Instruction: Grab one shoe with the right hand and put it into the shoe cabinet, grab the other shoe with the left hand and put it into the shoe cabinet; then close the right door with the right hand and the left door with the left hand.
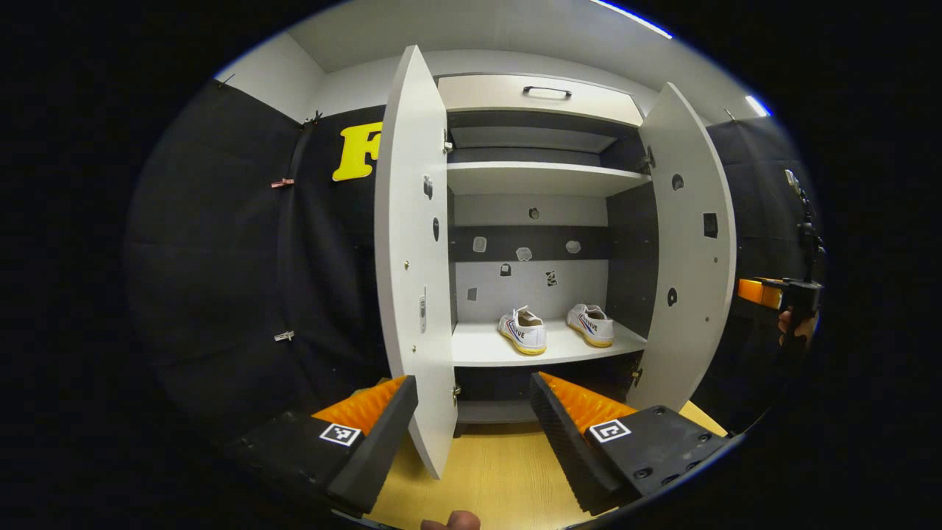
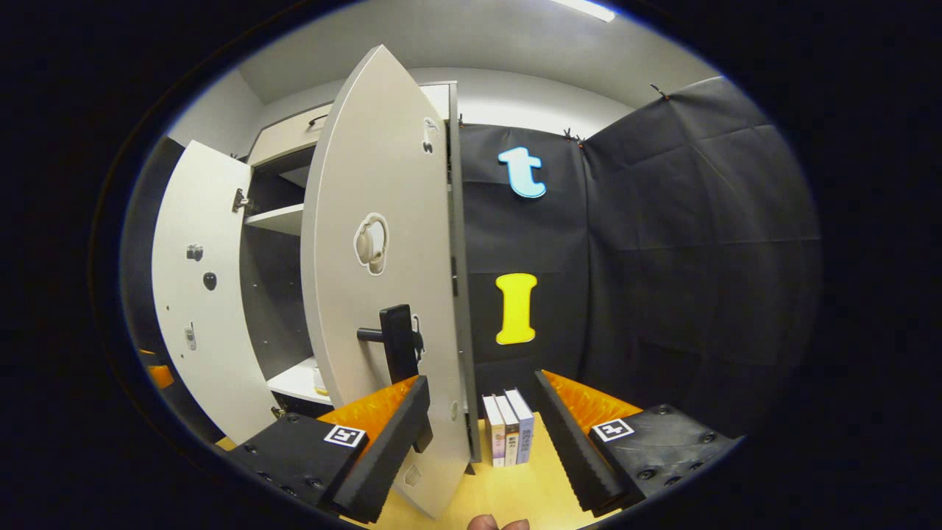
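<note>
The left gripper (image 1: 471, 427) stands wide open, holding nothing, its fingers straddling the lower edge of the left door (image 1: 412, 258), which stands ajar. Beyond, the left gripper view looks straight into the shoe cabinet (image 1: 541, 179): two white shoes with yellow soles, the left shoe (image 1: 523, 330) and the right shoe (image 1: 591, 324), sit side by side (slightly apart) on the lower shelf (image 1: 544, 346), heels toward the camera. The right door (image 1: 688, 250) is swung open too.

The right gripper (image 2: 478, 434) is also wide open and empty, its fingers either side of the right door's (image 2: 383, 280) edge, near the black handle (image 2: 397, 338). The right gripper view adds three upright books (image 2: 508, 438) on the wooden worktop (image 2: 508, 493) beside the cabinet.
</note>
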Demonstrator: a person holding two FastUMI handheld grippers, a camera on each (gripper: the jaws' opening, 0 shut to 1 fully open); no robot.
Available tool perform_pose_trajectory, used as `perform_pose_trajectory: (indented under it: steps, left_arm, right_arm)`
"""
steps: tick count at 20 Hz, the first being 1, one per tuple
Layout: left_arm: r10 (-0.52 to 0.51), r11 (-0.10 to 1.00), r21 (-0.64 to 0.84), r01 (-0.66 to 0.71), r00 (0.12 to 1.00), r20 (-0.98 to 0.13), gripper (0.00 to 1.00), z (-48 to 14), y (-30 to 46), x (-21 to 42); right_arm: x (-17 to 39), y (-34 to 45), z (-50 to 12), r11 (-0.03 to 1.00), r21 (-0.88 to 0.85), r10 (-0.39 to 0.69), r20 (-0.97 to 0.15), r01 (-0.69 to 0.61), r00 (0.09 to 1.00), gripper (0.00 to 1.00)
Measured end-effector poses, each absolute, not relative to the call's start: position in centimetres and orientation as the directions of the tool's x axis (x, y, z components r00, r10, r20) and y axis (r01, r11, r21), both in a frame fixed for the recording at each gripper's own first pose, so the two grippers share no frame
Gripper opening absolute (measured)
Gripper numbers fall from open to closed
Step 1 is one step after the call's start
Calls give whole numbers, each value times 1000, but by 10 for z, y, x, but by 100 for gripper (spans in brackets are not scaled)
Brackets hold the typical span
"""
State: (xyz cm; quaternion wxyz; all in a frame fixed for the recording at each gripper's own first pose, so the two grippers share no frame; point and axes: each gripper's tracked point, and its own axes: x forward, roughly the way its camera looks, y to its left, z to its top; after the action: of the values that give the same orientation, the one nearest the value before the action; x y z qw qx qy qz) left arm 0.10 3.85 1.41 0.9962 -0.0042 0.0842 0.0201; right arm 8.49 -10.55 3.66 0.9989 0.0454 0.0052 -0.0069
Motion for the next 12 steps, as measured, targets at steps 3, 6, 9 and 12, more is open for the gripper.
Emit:
perform_pose_trajectory:
  steps: [3,6,9,12]
  left_arm:
    - [53,998,-17,-57,984,-171,96,13,49,-5]
    - [70,997,-19,-74,983,-172,96,14,63,-10]
    - [90,995,-15,-94,982,-165,96,16,77,-11]
    - [114,993,-16,-118,982,-154,96,19,95,-8]
  right_arm:
    - [97,-61,35,994,94,59,-7,-58,998,96]
    - [99,-16,43,984,109,142,10,-143,990,98]
    - [94,-1,53,986,40,159,61,-161,985,99]
    - [84,5,46,988,-19,154,62,-153,986,98]
